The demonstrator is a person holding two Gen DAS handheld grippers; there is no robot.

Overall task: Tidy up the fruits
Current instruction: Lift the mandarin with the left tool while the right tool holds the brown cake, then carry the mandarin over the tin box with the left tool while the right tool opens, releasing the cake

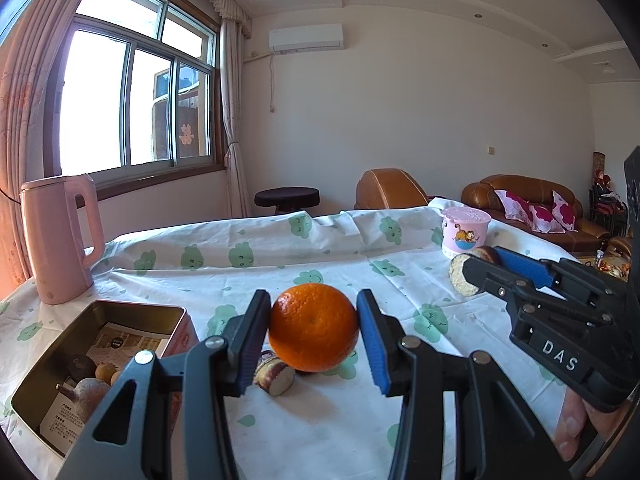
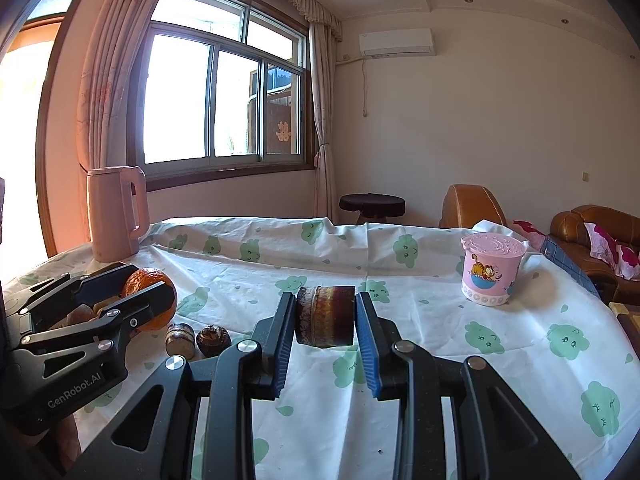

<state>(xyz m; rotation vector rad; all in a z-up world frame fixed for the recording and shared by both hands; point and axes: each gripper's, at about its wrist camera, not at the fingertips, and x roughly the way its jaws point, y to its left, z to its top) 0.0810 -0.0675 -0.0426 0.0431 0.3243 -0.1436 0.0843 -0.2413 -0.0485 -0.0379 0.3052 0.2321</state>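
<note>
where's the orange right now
The orange sits clamped in the left tongs, centre of the left wrist view, just above the tablecloth, right of the tin.

Daylight pours in through the window (image 1: 136,96) at my far left, blown out to plain white in both views, and it throws an orange-pink flare down the left edge by the curtain (image 2: 100,92). The tablecloth (image 1: 320,248) is bright and evenly lit, with soft shadows falling toward me and to the right under the orange (image 1: 314,326) and beside the pink cup (image 2: 490,270). Everything is sharp, near and far, but the fisheye bows the window frame and ceiling lines, and the corners go black.
</note>
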